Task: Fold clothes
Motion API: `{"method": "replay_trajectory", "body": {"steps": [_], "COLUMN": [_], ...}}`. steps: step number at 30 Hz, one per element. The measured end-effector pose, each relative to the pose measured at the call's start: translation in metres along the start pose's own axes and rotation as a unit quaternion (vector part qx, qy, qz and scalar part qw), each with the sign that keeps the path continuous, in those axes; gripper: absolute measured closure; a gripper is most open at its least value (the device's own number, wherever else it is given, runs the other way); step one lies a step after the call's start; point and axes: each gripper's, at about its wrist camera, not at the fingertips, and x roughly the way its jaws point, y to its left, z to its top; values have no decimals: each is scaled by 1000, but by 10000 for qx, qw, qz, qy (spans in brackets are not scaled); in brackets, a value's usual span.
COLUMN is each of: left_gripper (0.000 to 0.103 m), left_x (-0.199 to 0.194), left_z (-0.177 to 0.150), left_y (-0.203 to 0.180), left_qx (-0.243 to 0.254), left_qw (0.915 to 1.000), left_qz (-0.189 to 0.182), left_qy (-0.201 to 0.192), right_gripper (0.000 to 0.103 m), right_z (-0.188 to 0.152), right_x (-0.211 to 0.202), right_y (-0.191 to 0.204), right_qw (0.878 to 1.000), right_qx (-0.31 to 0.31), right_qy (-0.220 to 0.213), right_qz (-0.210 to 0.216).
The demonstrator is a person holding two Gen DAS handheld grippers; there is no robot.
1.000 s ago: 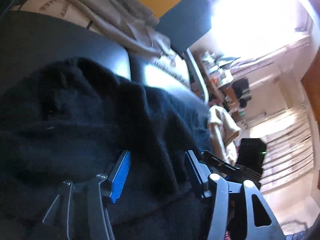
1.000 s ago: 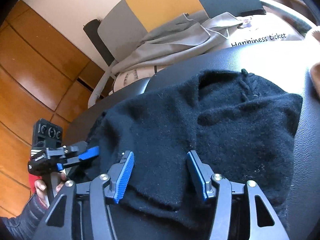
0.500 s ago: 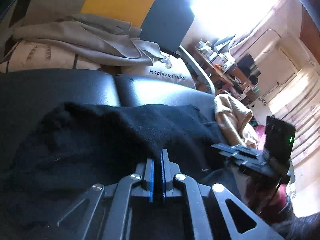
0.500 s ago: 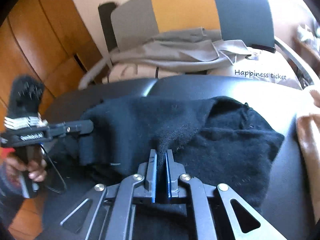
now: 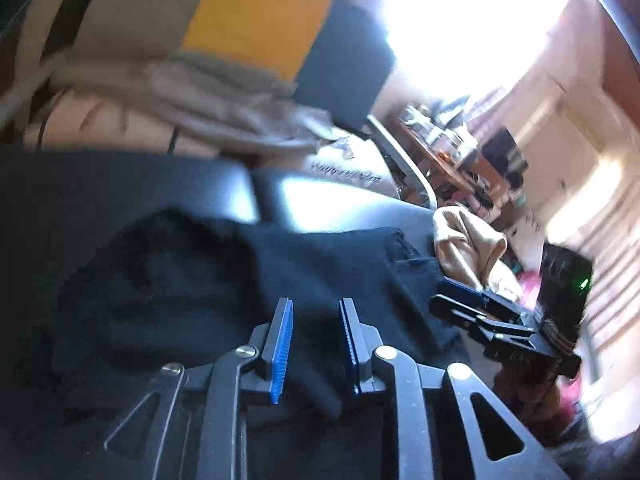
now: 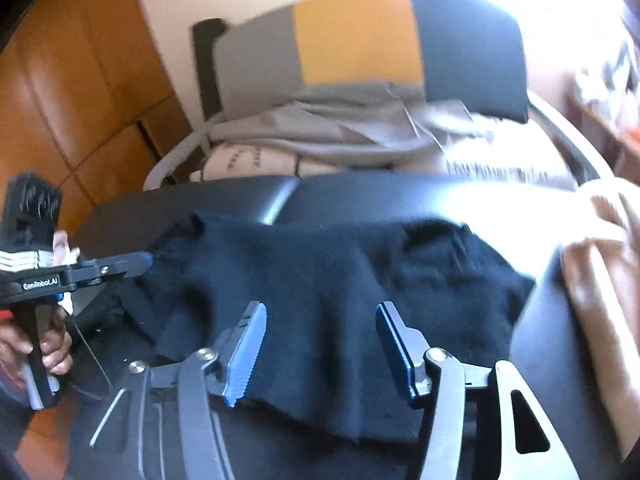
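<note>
A black knit garment [image 5: 208,280] [image 6: 340,280] lies bunched on a black leather seat [image 5: 100,188] [image 6: 360,196]. My left gripper [image 5: 316,344] hovers over its near edge, open, with a fold of the black cloth lying loosely between the blue pads [image 5: 282,344]. My right gripper [image 6: 320,348] is open wide over the garment's front hem, and nothing is pinched between its fingers. Each gripper shows in the other's view: the right gripper [image 5: 500,320] at the garment's right end, the left gripper [image 6: 100,270] at its left end, held by a hand [image 6: 52,352].
A grey garment [image 6: 340,132] is draped over printed cushions [image 5: 352,168] behind the seat. A beige garment [image 5: 472,248] [image 6: 600,272] lies at the right end. A grey, yellow and dark chair back [image 6: 360,40] stands behind. Wooden panels [image 6: 80,100] are on the left and a cluttered table [image 5: 448,140] on the right.
Half a second ago both grippers were shut on the black garment and held it up. Both have opened since, and the cloth has dropped back onto the seat.
</note>
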Motion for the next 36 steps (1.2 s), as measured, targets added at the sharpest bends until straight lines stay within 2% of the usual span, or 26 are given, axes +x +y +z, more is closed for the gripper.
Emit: {"method": "replay_trajectory", "body": {"steps": [3, 5, 7, 9, 12, 17, 19, 22, 24, 27, 31, 36], "left_gripper": [77, 76, 76, 76, 77, 76, 76, 76, 72, 71, 70, 69], "left_x": [22, 42, 47, 47, 49, 43, 41, 32, 20, 0, -36, -77], "left_z": [-11, -27, -41, -44, -42, -44, -43, -44, -47, -54, -70, -103], "left_y": [-21, -21, -19, -20, -15, 5, 9, 9, 3, -7, -14, -7], "left_qx": [508, 734, 888, 915, 695, 50, -114, -395, -465, -403, -325, -544], "left_qw": [9980, 9925, 9910, 9903, 9927, 9991, 9994, 9984, 9967, 9929, 9860, 9809], "left_qz": [300, 818, 949, 1004, 957, 420, 336, 402, 666, 1116, 1622, 1847], "left_qy": [220, 543, 334, 287, 231, 95, 42, -25, -67, -84, -202, -265], "right_gripper": [44, 43, 35, 16, 5, 3, 2, 2, 2, 0, 0, 0], "right_z": [-9, -15, -22, -29, -32, -32, -32, -32, -32, -32, -33, -52], "right_x": [26, 43, 48, 50, 53, 55, 55, 56, 56, 56, 46, 13], "right_y": [15, 25, 28, 29, 35, 39, 40, 42, 42, 43, 48, 69], "right_qw": [9987, 9963, 9967, 9977, 9973, 9969, 9967, 9965, 9964, 9961, 9955, 9947], "right_qx": [-279, -464, -502, -516, -645, -698, -719, -747, -751, -778, -773, -792], "right_qy": [433, 721, 639, 436, 359, 360, 361, 360, 354, 364, 344, 128], "right_qz": [-57, -95, -78, -40, -31, -89, -113, -145, -155, -188, -438, -642]}}
